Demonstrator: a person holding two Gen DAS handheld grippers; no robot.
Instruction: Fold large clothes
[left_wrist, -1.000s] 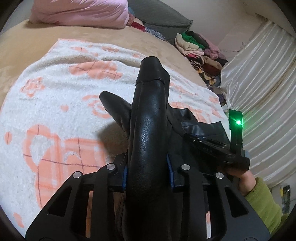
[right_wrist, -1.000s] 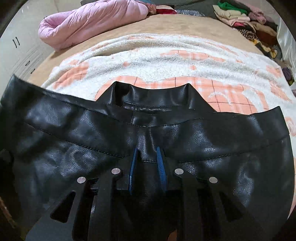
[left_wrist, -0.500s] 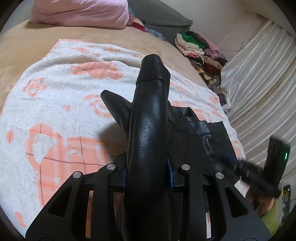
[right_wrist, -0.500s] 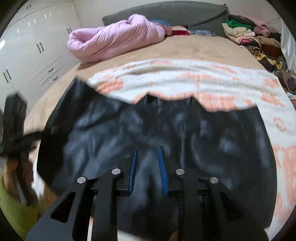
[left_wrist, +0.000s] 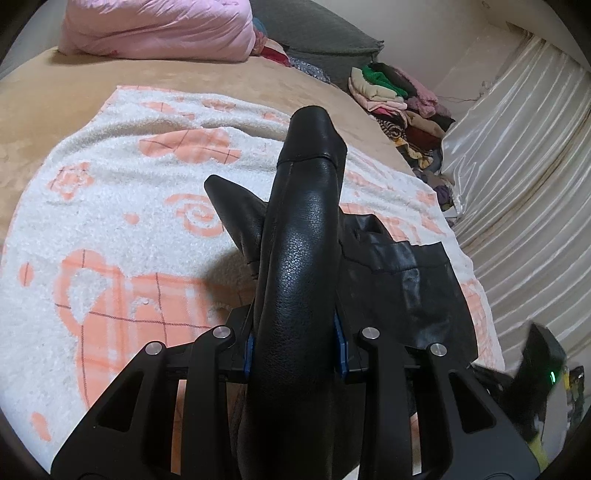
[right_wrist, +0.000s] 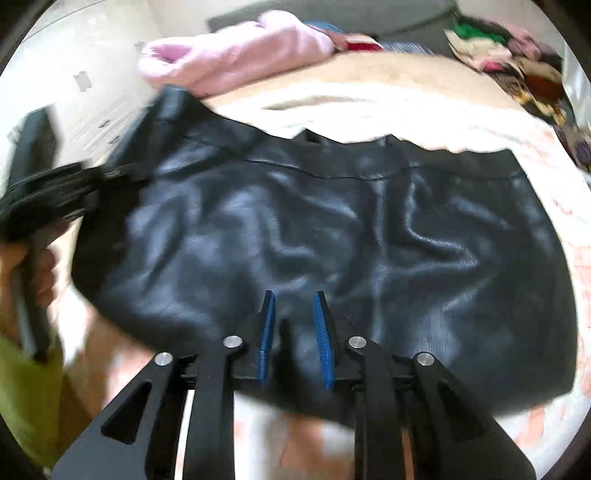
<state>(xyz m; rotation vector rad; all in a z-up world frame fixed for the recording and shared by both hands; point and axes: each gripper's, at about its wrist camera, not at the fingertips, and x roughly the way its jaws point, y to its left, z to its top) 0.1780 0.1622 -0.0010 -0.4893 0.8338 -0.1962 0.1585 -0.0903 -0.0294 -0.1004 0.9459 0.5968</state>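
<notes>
Two tools work a black leather garment (right_wrist: 332, 236) spread on the white-and-orange blanket (left_wrist: 110, 229) on the bed. The left tool (left_wrist: 295, 354) is clamped on a thick rolled fold of it, pointing toward the far pillows. The right tool (right_wrist: 293, 332) hovers over the near hem, its blue pads (right_wrist: 267, 332) slightly parted and gripping nothing.

Soft, even indoor light fills both views. The left wrist view is sharp; the black leather garment (left_wrist: 299, 266) carries dull highlights and casts a soft shadow leftward on the patterned blanket (left_wrist: 110, 221). The right wrist view is motion-blurred and washed out toward the top. Fisheye bending and dark vignetting ring both frames
</notes>
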